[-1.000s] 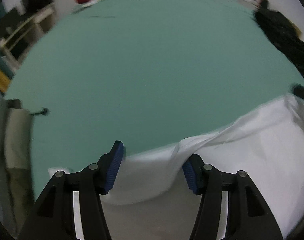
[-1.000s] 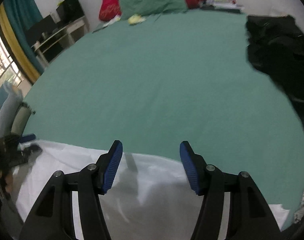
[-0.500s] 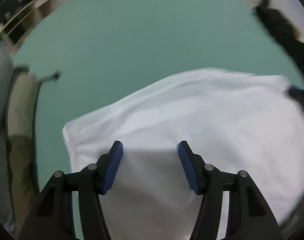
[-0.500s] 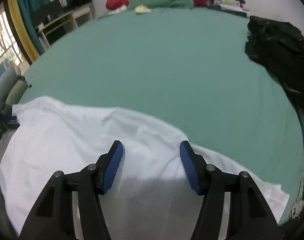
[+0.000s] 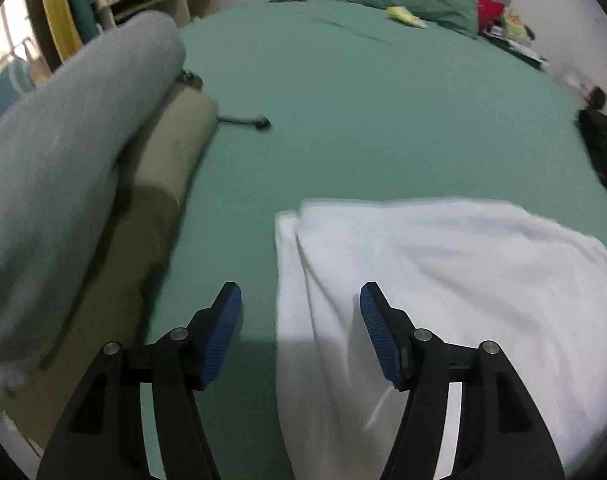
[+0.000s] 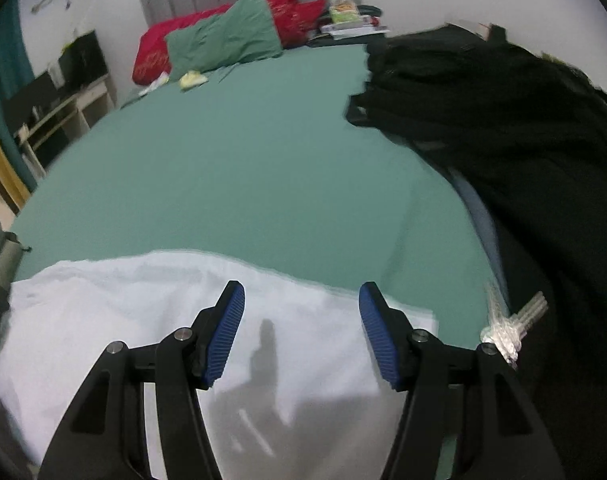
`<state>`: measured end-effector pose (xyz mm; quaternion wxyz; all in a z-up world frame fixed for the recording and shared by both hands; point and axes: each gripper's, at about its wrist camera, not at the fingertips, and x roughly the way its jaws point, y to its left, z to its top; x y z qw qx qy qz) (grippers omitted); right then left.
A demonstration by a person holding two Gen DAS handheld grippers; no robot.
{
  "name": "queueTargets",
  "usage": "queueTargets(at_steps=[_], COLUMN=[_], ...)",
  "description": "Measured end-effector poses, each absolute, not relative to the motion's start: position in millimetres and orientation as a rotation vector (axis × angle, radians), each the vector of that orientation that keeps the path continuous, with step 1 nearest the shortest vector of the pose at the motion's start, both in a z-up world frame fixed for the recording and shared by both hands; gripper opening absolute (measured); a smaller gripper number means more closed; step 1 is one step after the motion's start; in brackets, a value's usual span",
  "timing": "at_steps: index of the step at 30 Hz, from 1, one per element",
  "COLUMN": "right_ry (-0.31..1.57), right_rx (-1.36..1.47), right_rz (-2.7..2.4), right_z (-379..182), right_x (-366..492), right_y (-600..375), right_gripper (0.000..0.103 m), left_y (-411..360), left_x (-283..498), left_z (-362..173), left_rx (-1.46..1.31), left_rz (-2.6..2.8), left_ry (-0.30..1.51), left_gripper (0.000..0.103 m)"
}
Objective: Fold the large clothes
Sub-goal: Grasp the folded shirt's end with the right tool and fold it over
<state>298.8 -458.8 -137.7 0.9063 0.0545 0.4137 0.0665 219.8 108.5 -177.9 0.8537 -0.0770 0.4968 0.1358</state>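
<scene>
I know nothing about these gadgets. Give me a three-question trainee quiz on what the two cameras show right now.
1. True or false: the left gripper is clamped on the white garment.
2. What colour is the bed sheet? A) grey B) green C) red
3. Fill in: beside the right gripper, to its right, lies a pile of ____ clothing.

Key: 1 false, its jaws are open above the garment's left edge; 2 B; 3 black.
</scene>
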Motion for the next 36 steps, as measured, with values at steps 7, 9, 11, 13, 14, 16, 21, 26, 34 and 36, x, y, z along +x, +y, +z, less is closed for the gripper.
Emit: queueTargets(at_steps=[7, 9, 11, 13, 14, 16, 21, 26, 34, 36], right_ry=[0.930, 0.988, 0.981, 0.990, 0.997, 0.996, 0.962, 0.953, 0.942, 0.941], right_rx=[0.177, 0.307, 0.266, 0.141, 0.161, 0.187, 0.155, 0.285, 0.508, 0.546], right_rz=[0.137, 0.234, 0.236, 0.197, 0.208, 0.204, 0.158, 0.189, 0.283, 0.312], right_z=[-153, -168, -173, -171, -171, -172, -157, -158, -168, -172], right_x=[231, 222, 216, 214, 214, 208, 194, 194, 211, 216], right_y=[-488, -495, -488, -479, -481, -490, -494, -505, -508, -501], right_gripper=[0.060, 0.060, 0.054, 0.003, 0.003, 0.002, 0.003, 0.050, 0.074, 0.074], left_y=[94, 88, 90, 90, 80, 90, 90, 62, -13, -32], left_x=[167, 161, 157, 152, 144, 139, 120, 105, 143, 151], left_z=[-201, -200, -200, -200, -196, -186, -167, -122, -123, -131], left_rx=[-0.125, -0.095, -0.109, -0.115, -0.109, -0.097, -0.089, -0.150, -0.142, -0.147], left_rz=[0.287, 0.312, 0.329, 0.349, 0.361, 0.384, 0.438, 0.324, 0.059, 0.005], left_ry=[1.094, 1.093, 1.091, 1.085, 1.081, 1.077, 1.051, 0.883, 0.870, 0.893], left_gripper=[0.066, 0.066, 0.066, 0.066, 0.066, 0.066, 0.066, 0.066, 0.066, 0.066])
